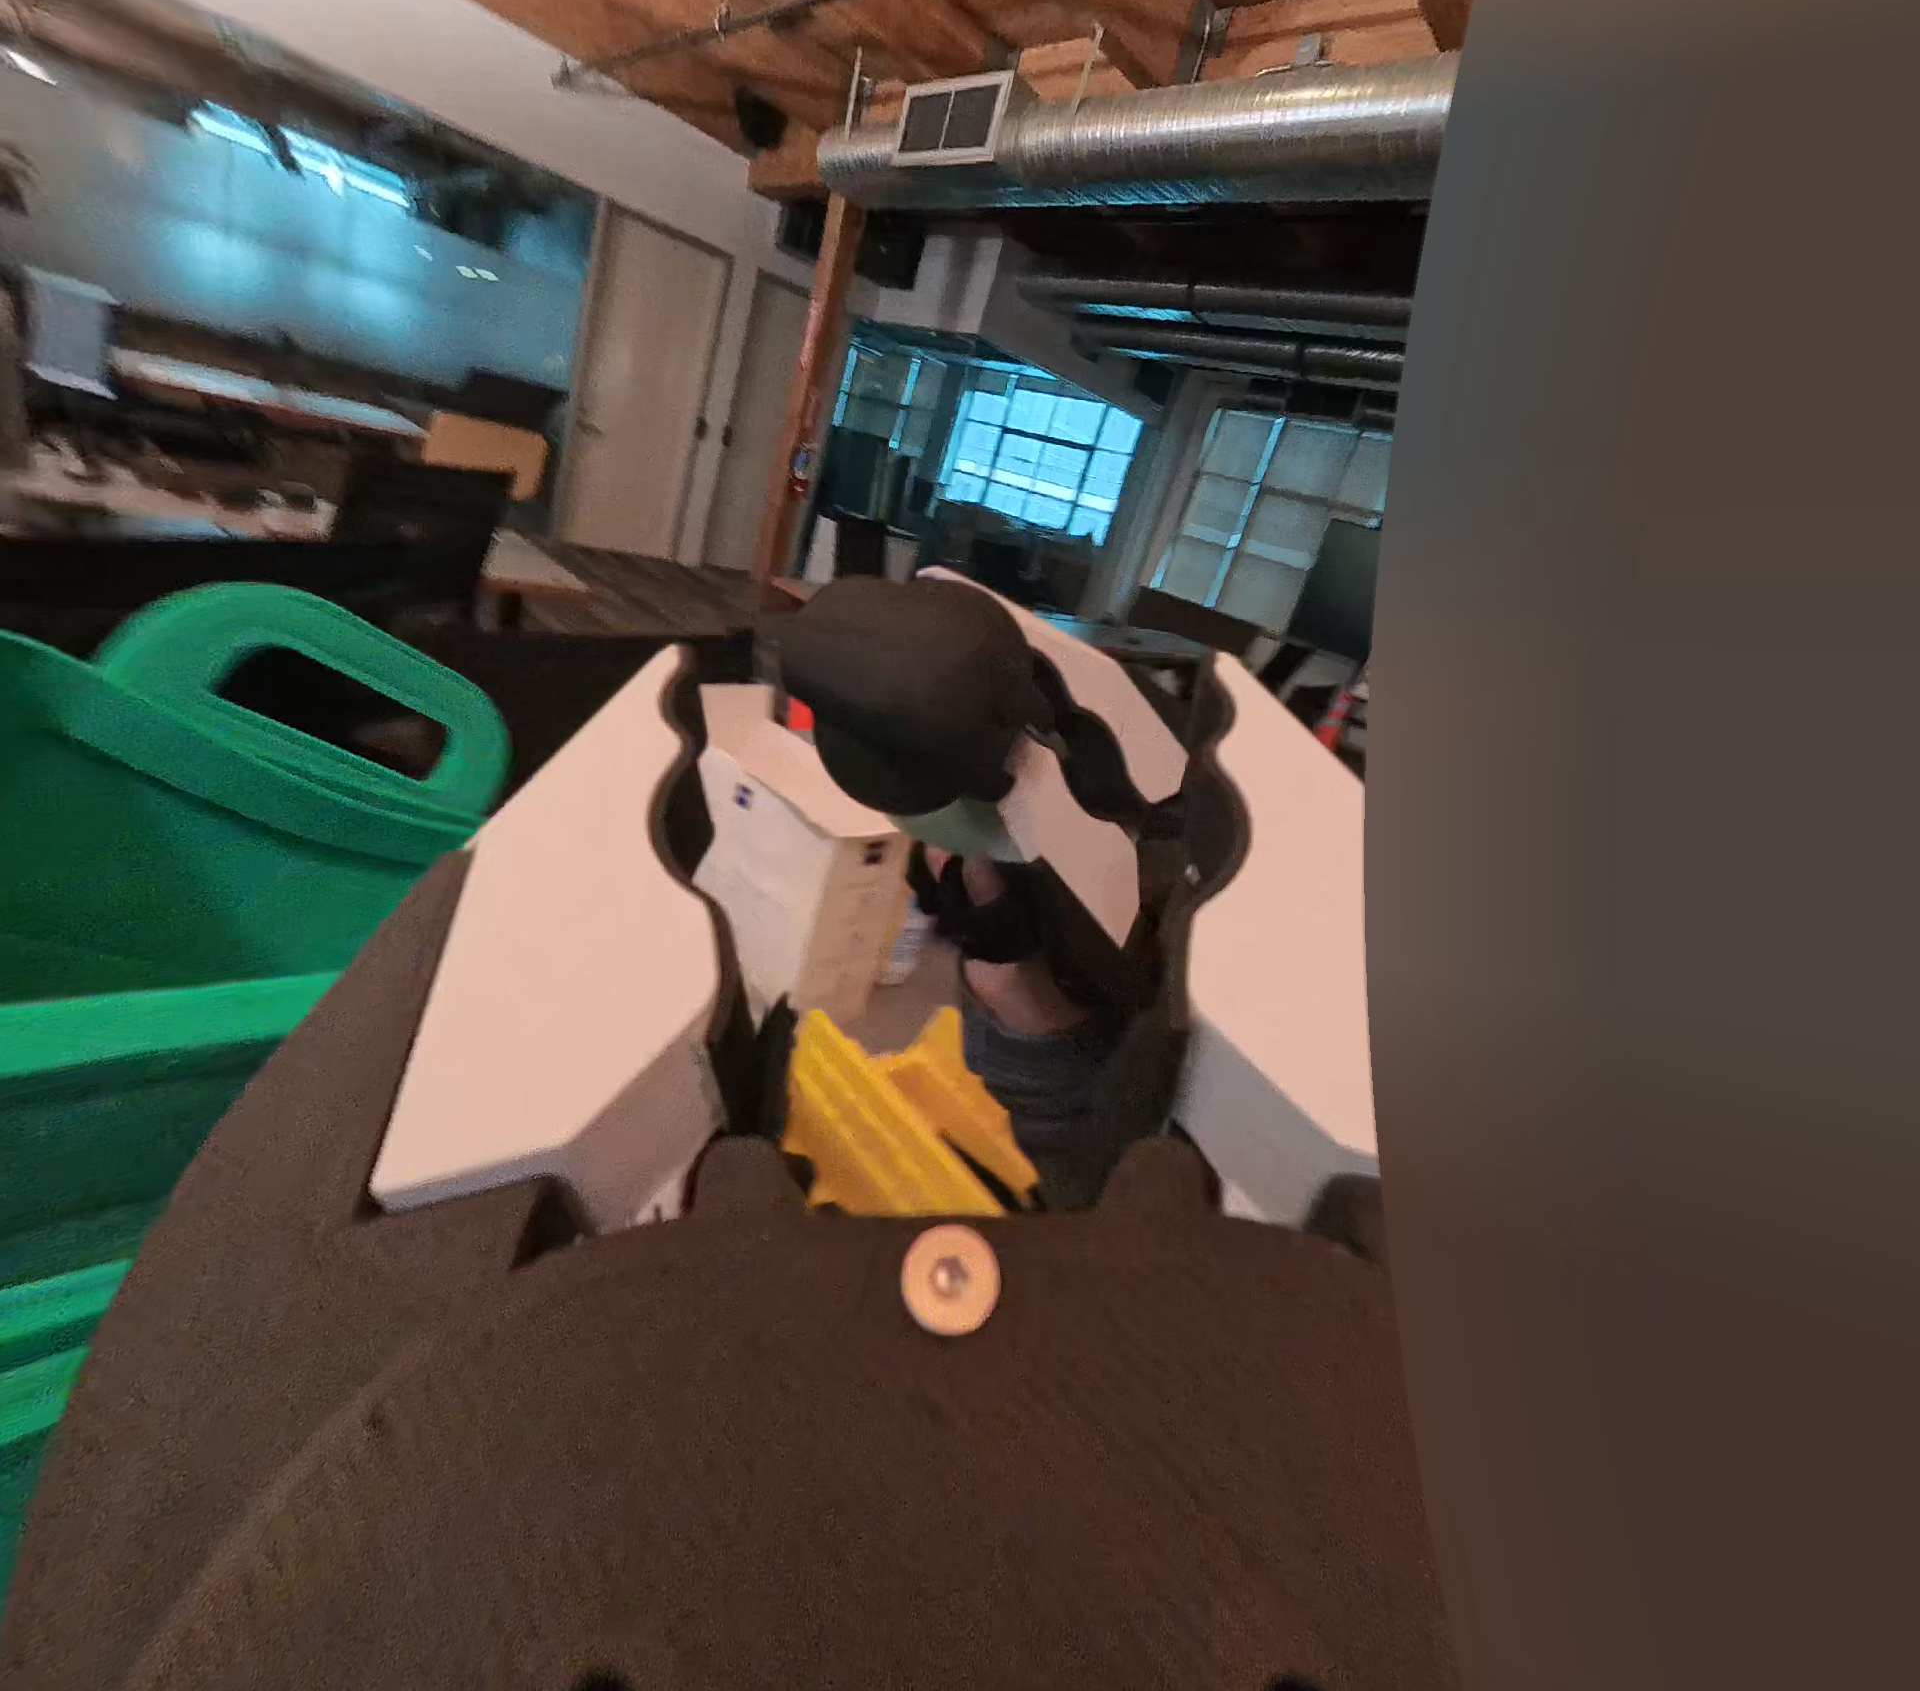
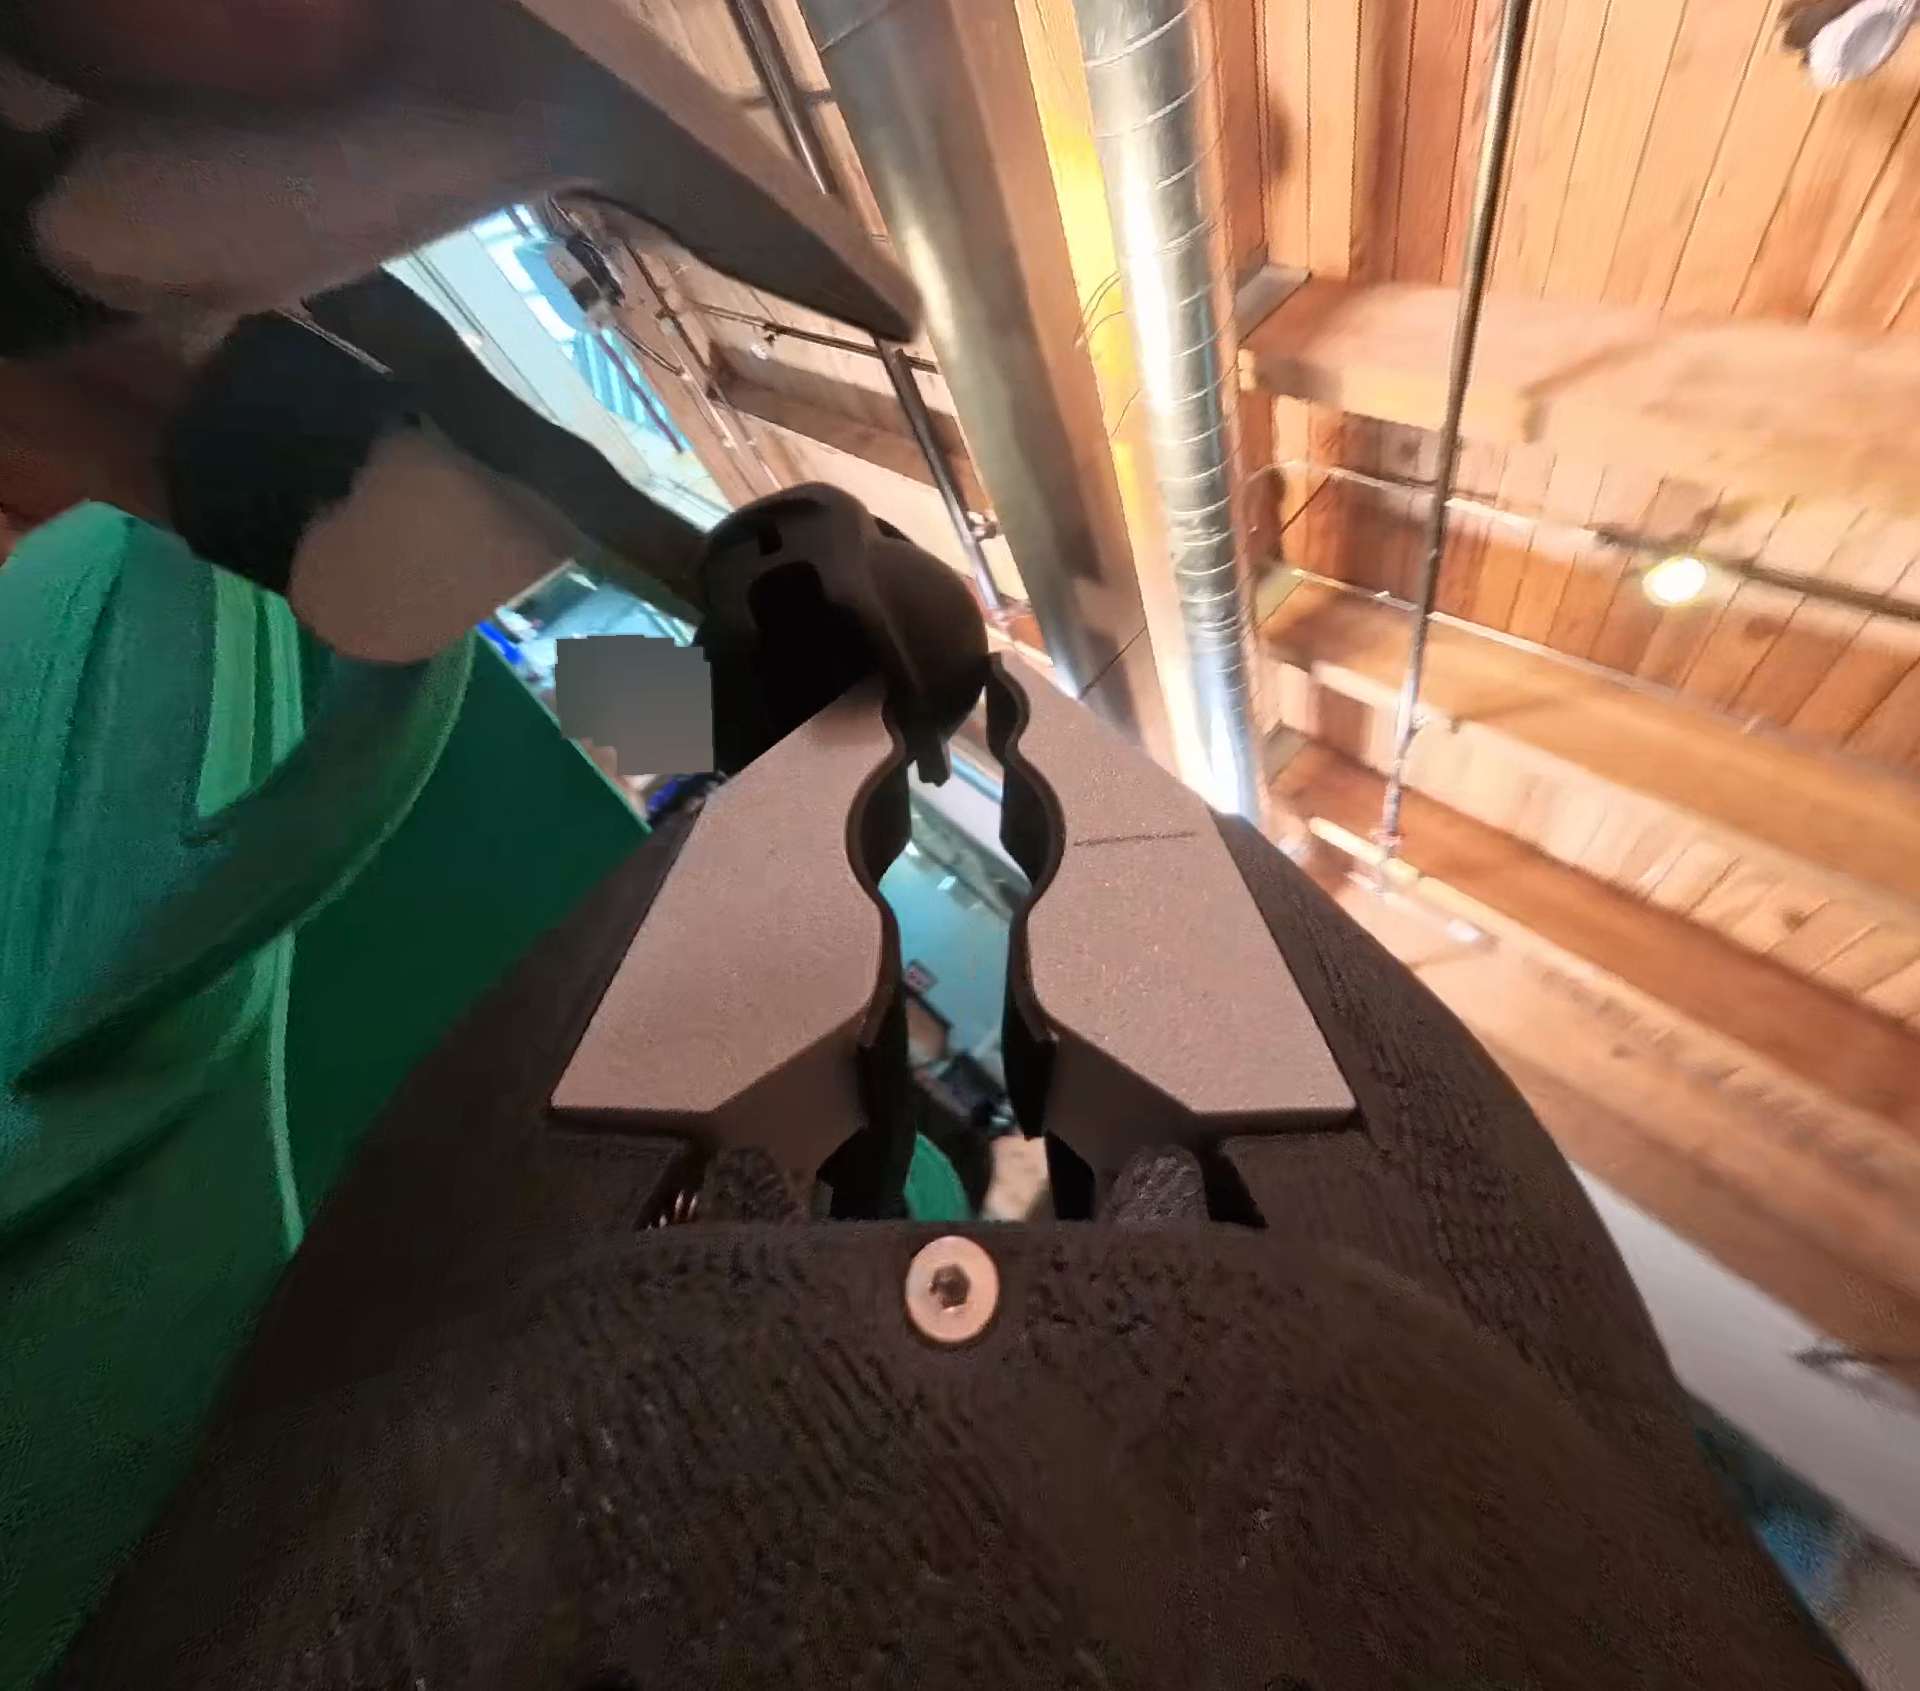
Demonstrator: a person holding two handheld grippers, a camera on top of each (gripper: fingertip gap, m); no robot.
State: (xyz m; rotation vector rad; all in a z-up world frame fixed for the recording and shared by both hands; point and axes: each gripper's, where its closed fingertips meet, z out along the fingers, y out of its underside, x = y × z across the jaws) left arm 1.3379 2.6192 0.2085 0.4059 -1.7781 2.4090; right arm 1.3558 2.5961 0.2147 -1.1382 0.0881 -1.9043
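My left gripper [image 1: 945, 675] is open, its white fingers [image 1: 561, 935] spread wide and raised off the floor. In the gap, farther off, sits a black rounded object [image 1: 894, 696], clear of both fingers. My right gripper [image 1: 1023, 742] comes in from the other side and pinches that object; a black-gloved hand [image 1: 987, 914] holds it from below. In the right wrist view my right gripper [image 2: 940, 706] points up at the ceiling, its jaws nearly closed on a tab of the black object [image 2: 831, 602] at the fingertips.
A green bin [image 1: 208, 862] with a handle hole stands close on the left and fills the left of the right wrist view [image 2: 156, 914]. A white box [image 1: 800, 872] and a yellow ribbed piece [image 1: 894, 1132] lie below. A blurred hand [image 2: 187, 0] is at the upper left. Spacing between my two grippers at the tips: around 4 cm.
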